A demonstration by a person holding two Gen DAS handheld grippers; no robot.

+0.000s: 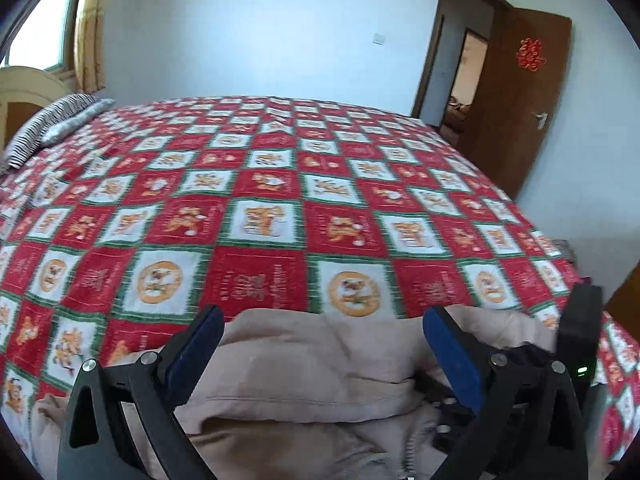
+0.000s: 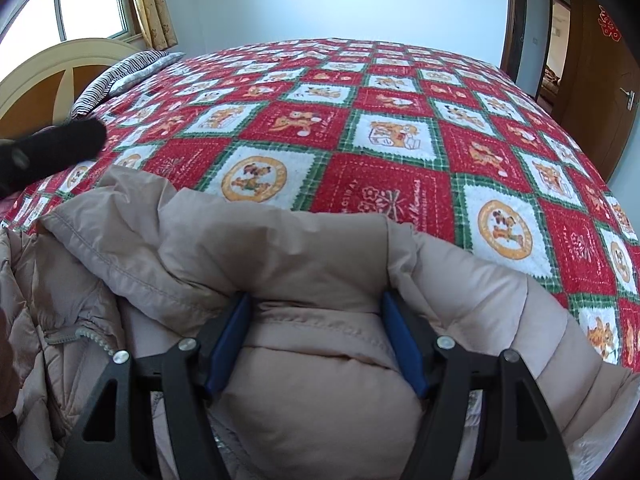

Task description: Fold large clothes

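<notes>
A beige padded jacket lies bunched at the near edge of the bed; it also shows in the left wrist view. My right gripper has its blue pads on either side of a thick fold of the jacket and is shut on it. My left gripper is open wide above the jacket, its blue pads apart with nothing between them. The right gripper's black body shows at the right of the left wrist view. A zipper runs along the jacket's left part.
The bed is covered by a red, white and green checked quilt. A striped pillow and a wooden headboard are at the far left. A brown door stands open at the far right. A black object shows at the left.
</notes>
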